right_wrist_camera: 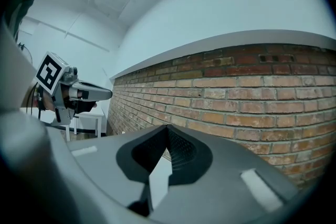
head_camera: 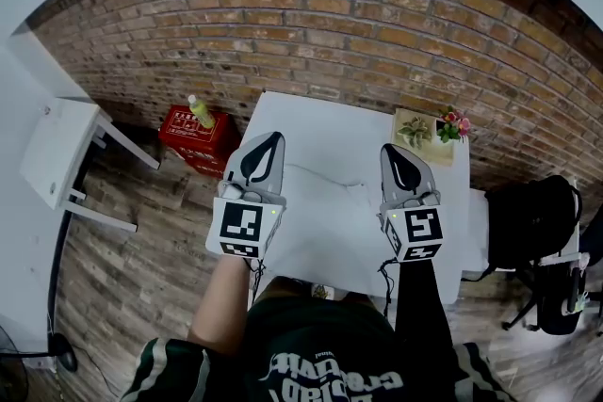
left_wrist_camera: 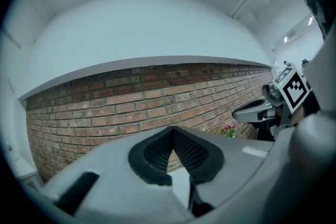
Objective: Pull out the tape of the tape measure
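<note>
No tape measure shows in any view. In the head view both grippers are held level over a white table [head_camera: 320,240], pointing toward the brick wall. My left gripper [head_camera: 274,138] is shut, its dark pads meeting at the tips with nothing between them [left_wrist_camera: 172,129]. My right gripper [head_camera: 389,150] is also shut and holds nothing [right_wrist_camera: 167,127]. They sit side by side, apart from each other. Each shows in the other's view: the right gripper [left_wrist_camera: 253,112] and the left gripper [right_wrist_camera: 94,94].
A brick wall [head_camera: 377,42] runs behind the table. A red crate [head_camera: 193,141] with a bottle on it stands left of the table, and a white side table [head_camera: 57,151] further left. A small board with flowers [head_camera: 429,135] lies at the table's far right corner. A black chair [head_camera: 532,221] stands to the right.
</note>
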Available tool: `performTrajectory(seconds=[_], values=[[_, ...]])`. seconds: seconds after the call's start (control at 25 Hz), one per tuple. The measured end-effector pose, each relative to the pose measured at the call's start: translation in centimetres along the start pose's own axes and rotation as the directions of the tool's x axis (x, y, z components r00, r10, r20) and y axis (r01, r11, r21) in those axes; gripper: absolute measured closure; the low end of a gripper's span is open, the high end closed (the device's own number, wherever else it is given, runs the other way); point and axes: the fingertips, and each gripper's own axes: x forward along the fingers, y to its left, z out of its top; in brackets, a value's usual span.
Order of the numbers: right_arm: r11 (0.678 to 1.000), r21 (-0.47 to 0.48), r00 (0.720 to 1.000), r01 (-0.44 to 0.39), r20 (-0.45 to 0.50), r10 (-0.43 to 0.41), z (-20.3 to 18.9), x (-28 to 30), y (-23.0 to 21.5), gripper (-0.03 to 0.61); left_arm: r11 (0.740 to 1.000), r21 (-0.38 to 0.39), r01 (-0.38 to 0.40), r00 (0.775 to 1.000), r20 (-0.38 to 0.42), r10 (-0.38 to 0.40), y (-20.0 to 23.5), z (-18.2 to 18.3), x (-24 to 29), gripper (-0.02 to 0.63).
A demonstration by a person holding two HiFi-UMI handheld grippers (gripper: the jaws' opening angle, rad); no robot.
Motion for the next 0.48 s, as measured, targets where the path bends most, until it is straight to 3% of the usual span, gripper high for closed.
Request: performTrajectory(seconds=[0.48], values=[[1.0, 0.004, 1.0, -0.004, 0.007, 0.004, 0.12, -0.61, 0.3, 0.566, 1.0, 0.011, 0.015, 1.0, -0.013, -0.015, -0.27, -0.24, -0.15, 0.609]])
